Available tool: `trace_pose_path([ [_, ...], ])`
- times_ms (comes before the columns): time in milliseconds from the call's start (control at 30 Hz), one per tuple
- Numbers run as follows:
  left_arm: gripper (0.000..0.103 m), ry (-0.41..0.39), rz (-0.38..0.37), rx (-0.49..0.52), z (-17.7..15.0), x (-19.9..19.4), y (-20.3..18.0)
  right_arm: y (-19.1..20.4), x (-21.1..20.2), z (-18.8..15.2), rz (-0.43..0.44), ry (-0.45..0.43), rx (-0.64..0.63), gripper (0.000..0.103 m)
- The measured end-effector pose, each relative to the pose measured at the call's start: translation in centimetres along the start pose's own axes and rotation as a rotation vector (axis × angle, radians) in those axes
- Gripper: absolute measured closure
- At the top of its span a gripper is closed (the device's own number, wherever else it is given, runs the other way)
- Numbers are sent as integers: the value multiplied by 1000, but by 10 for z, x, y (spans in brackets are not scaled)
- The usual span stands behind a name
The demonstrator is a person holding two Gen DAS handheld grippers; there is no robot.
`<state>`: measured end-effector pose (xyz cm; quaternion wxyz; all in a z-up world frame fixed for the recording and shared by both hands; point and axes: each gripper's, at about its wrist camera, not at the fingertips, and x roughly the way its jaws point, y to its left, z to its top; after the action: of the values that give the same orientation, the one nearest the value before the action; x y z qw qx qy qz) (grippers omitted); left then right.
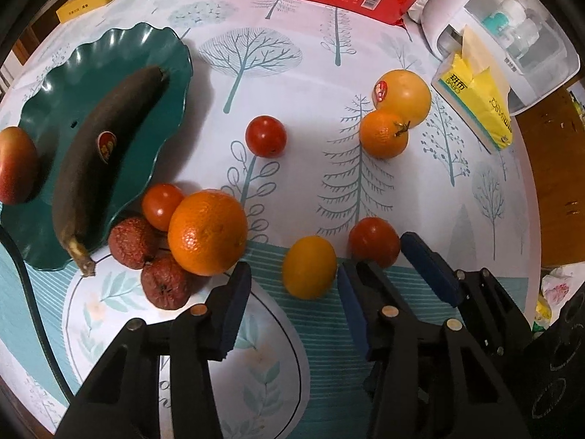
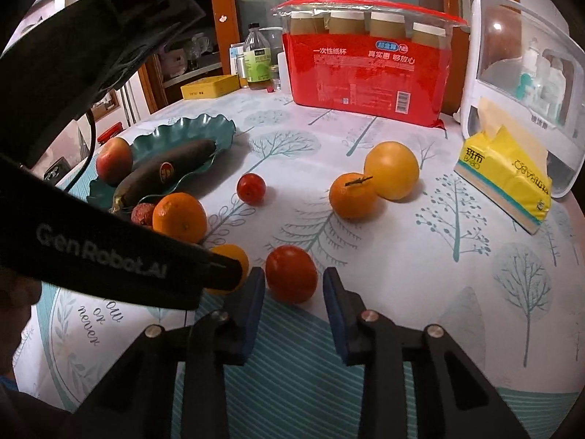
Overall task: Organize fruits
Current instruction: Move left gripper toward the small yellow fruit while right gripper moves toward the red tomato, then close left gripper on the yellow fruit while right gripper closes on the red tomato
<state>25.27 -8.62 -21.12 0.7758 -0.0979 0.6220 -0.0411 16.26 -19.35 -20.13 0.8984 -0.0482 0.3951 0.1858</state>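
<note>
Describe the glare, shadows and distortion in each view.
Left wrist: fisheye bends the table edge, dark corners; small highlight on the round red tomato; soft shadows under the fruit. Right wrist: glare spot on the white plastic storage box; a dark sleeve blocks the left.

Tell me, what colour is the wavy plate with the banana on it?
The wavy plate is dark teal green, clearest in the left wrist view.

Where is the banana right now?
The dark banana lies in the green dish at the left of both views, beside an apple; its stem end overhangs the rim near two lychees.
</note>
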Motion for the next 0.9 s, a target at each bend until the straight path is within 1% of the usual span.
trace_pose_path([
  [133, 57, -2, -10, -8, 0, 6, -1, 0, 4, 1, 2, 20, 3, 70],
  [167, 59, 0, -10, -10, 1, 7, 0, 0, 6, 1, 5, 27, 3, 71],
  [267, 61, -4, -11, -14, 1, 9, -1, -1, 8, 1, 12, 36, 7, 72],
  [300, 63, -6, -11, -12, 1, 9, -1, -2, 8, 1, 16, 38, 10, 72],
  [433, 64, -16, 2, 7, 3, 11, -5, -3, 9, 1, 21, 45, 16, 72],
  [500, 70, -15, 2, 17, 4, 12, -8, -3, 10, 0, 19, 48, 13, 72],
  [567, 73, -14, 6, 24, 4, 12, -9, -3, 10, 0, 20, 48, 14, 72],
  [900, 73, -3, 16, 24, 4, 11, -11, -4, 8, 0, 15, 50, 26, 73],
])
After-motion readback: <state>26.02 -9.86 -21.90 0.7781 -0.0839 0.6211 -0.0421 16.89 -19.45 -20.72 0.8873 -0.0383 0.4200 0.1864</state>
